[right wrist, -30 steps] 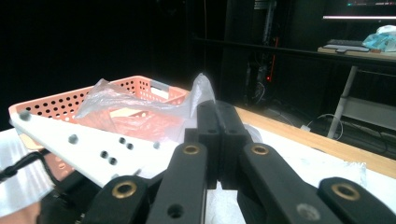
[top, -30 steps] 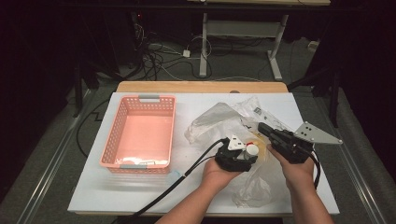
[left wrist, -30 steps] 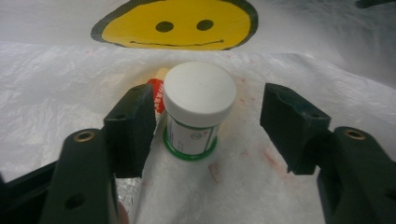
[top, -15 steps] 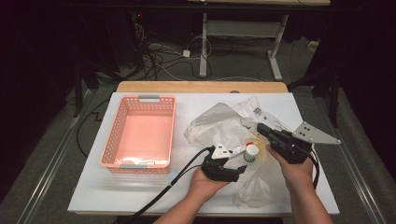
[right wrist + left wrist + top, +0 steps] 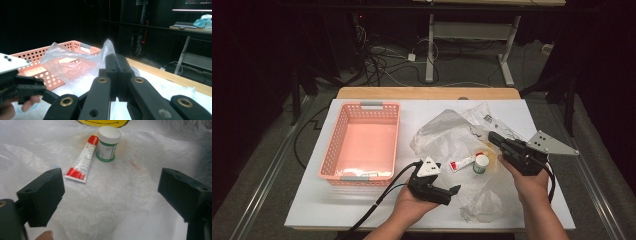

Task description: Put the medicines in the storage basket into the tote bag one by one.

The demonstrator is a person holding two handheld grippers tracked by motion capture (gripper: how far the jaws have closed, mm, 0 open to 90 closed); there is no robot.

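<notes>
Bright light from above floods the white table (image 5: 362, 210); the surroundings stay dark, close claws blurred.

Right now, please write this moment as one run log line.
left gripper: jaws just opened, empty | right gripper: shut on plastic bag | tube, jar: on bag

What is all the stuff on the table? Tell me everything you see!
basket: one, pink, left part of the table, nothing big inside.
plastic bag: one, clear and crinkled, spread over the right part of the table.
tube: one, white with red ends, lying flat on the bag.
jar: one, white with a green band, upright beside the tube.
table: one, white top.
left gripper: one, black, jaws wide, just opened, nothing between them, pointing at the tube and jar.
right gripper: one, black, jaws shut, pinching the bag's edge.
</notes>
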